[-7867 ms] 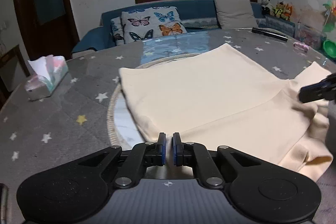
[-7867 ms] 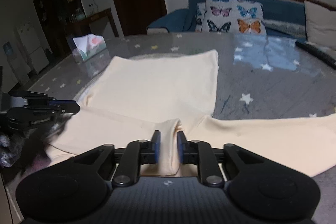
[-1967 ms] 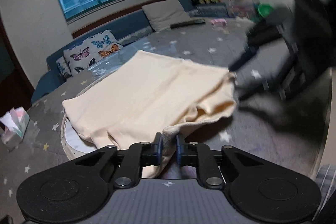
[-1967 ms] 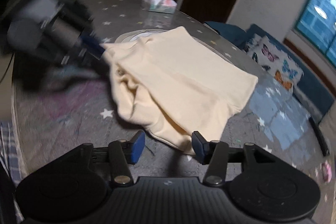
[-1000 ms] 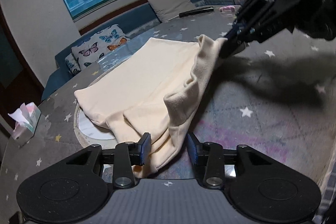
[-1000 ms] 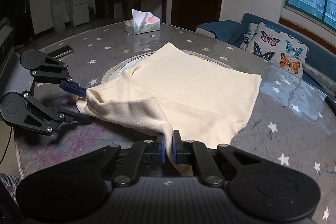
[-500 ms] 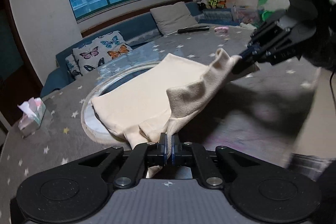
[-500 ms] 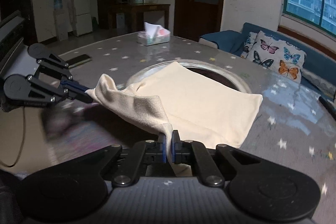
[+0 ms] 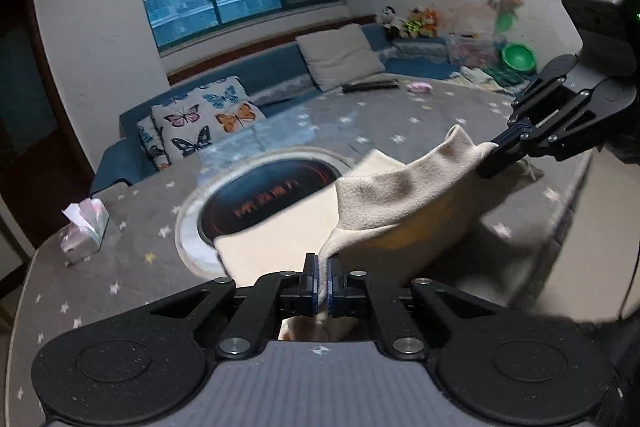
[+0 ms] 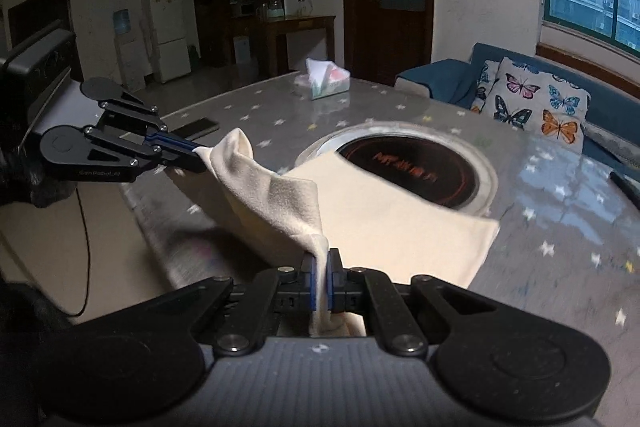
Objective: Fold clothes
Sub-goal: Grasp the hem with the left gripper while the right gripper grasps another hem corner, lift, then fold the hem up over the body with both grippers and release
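Observation:
A cream garment [image 9: 404,195] is held up by one edge above the near rim of the grey star-patterned table [image 9: 132,235], its far part still lying flat on the table [image 10: 396,219]. My left gripper [image 9: 322,281] is shut on one corner of that edge. My right gripper [image 10: 320,279] is shut on the other corner. Each gripper shows in the other's view, the right one [image 9: 498,147] at right, the left one [image 10: 196,151] at left, with the fabric stretched and sagging between them.
A round black hotplate [image 9: 272,203] with a pale ring is set in the table's middle, partly covered by the garment. A tissue box [image 9: 84,233] stands at the table's left side. A phone [image 10: 198,126] lies near the left gripper. A remote [image 9: 370,85] lies at the far edge.
Both grippers have lifted the garment's near edge and pulled it back toward the table's near rim. The cloth slid off the hotplate, which now shows.

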`<act>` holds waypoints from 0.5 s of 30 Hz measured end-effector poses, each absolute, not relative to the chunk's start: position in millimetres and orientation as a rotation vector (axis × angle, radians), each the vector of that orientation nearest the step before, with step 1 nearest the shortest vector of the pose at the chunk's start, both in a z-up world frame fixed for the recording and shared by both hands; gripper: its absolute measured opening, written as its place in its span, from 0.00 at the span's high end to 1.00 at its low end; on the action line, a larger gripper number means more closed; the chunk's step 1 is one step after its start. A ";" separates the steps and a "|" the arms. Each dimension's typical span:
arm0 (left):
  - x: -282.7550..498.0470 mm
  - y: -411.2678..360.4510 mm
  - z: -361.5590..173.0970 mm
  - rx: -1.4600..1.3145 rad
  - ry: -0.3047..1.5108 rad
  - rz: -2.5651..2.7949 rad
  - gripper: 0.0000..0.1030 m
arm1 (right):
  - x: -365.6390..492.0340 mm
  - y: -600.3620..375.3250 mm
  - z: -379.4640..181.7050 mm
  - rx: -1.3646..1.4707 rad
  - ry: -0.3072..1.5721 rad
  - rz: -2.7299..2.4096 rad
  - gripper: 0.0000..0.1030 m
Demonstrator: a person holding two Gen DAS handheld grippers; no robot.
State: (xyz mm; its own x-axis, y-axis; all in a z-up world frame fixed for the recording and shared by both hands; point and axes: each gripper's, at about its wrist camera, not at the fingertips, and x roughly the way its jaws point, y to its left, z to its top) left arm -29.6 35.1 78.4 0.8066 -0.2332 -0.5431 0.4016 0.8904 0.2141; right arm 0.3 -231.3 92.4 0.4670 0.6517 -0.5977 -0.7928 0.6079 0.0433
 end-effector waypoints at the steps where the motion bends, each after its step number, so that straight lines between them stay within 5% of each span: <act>1: -18.8 35.1 79.1 0.333 0.529 -0.340 0.96 | 13.8 -229.1 94.6 -0.256 0.617 0.893 0.96; 15: 158.1 38.6 8.7 0.308 0.708 -0.269 0.93 | 180.8 -199.5 26.6 -0.139 0.802 0.741 0.95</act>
State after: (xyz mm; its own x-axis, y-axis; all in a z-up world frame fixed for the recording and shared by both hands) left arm 158.1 38.6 8.7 0.7290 -0.1368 -0.6707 0.3429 0.9210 0.1849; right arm 180.8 -199.5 26.6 0.4613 0.5500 -0.6963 -0.6505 0.7433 0.1562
